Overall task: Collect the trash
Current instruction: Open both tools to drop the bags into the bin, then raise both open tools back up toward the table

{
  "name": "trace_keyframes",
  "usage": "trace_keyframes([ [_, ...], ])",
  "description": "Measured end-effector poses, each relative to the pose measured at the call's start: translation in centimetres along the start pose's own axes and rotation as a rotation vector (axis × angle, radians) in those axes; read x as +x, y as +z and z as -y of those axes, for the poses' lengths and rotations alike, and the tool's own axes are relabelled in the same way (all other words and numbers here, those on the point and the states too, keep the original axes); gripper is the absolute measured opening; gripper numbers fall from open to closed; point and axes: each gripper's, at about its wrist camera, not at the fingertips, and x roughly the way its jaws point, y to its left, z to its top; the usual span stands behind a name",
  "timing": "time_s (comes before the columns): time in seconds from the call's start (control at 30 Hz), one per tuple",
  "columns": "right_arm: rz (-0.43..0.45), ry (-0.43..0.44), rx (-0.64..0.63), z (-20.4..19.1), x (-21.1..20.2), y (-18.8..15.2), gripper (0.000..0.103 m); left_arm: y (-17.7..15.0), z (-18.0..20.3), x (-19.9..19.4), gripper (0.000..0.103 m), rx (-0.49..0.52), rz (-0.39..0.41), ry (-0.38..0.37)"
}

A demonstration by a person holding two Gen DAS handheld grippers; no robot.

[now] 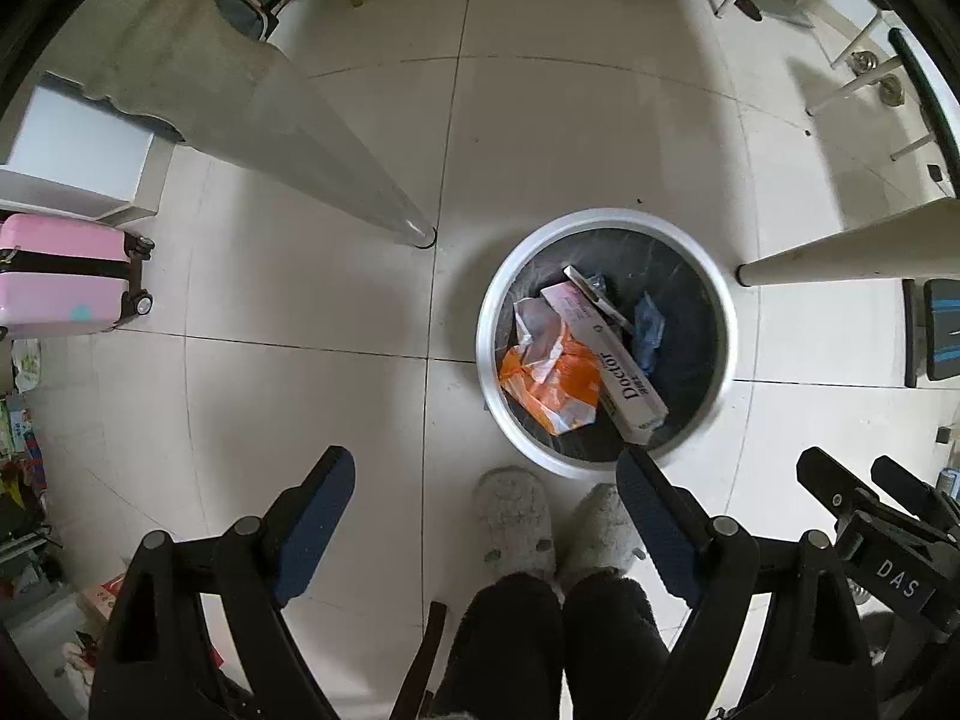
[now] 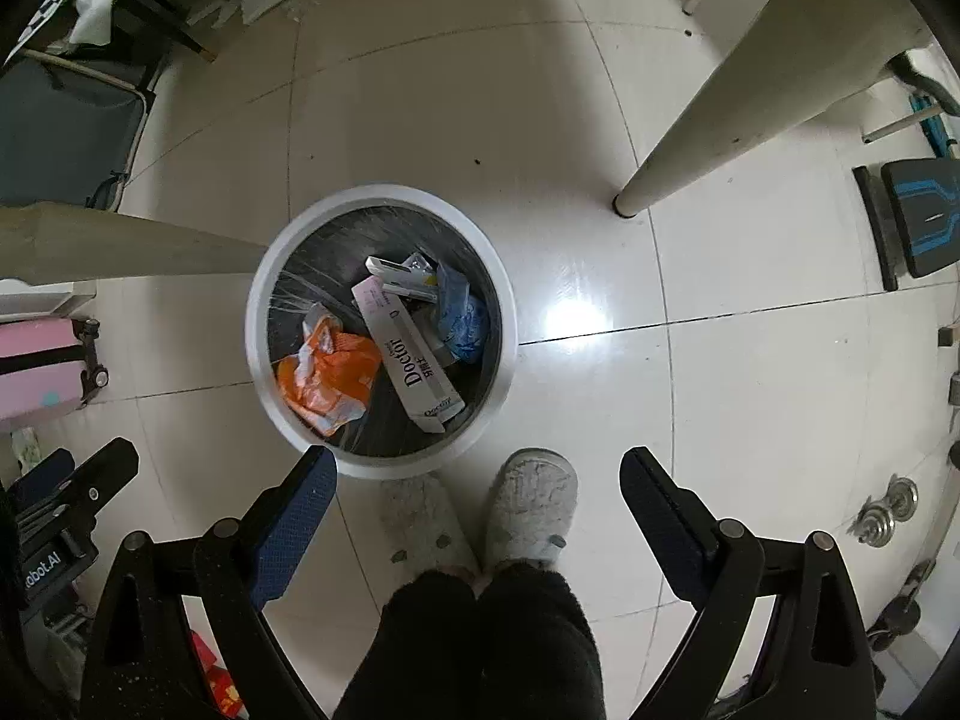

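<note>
A round white trash bin (image 1: pixel 606 222) (image 2: pixel 384 192) with a dark liner stands on the tiled floor. Inside lie an orange-and-white plastic bag (image 1: pixel 555 384) (image 2: pixel 327 375), a long white "Doctor" box (image 1: pixel 618 366) (image 2: pixel 408 354), a crumpled blue wrapper (image 1: pixel 648 324) (image 2: pixel 465 324) and a small white box (image 2: pixel 399 276). My left gripper (image 1: pixel 486 474) hangs open high above the floor, pointing down, nothing between its fingers. My right gripper (image 2: pixel 477 474) is open too and empty, the bin just ahead of its left finger (image 2: pixel 300 516). The right gripper also shows at the lower right edge of the left wrist view.
A person's grey fuzzy slippers (image 1: pixel 516 516) (image 2: pixel 531 504) and dark trouser legs stand next to the bin. Two pale table legs (image 1: pixel 336 168) (image 2: pixel 720 126) reach the floor left and right of it. A pink suitcase (image 1: pixel 66 276) stands left, a blue-black bench (image 2: pixel 918 216) right, with dumbbell weights (image 2: pixel 888 510) nearby.
</note>
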Motion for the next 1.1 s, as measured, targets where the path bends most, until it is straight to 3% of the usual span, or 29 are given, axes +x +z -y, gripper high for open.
trace_keyframes([
  [0.27, 0.0, -0.016, -0.018, -0.1, -6.0, -2.0, 0.097, -2.0, 0.1, -5.6, 0.089, 0.015, -0.018, 0.003],
  [0.53, 0.033, 0.001, -0.03, -0.4, -16.0, -4.7, 0.097, -4.4, -0.3, -13.7, 0.089, 0.032, -0.004, -0.026],
  [0.9, 0.108, 0.043, -0.034, -2.6, -32.2, -8.2, 0.097, -5.8, -2.5, -26.5, 0.089, 0.063, 0.101, -0.065],
  [1.1, 0.16, 0.129, 0.042, -3.2, -38.6, -6.2, 0.097, -2.7, -3.1, -31.8, 0.089, 0.028, 0.201, -0.081],
])
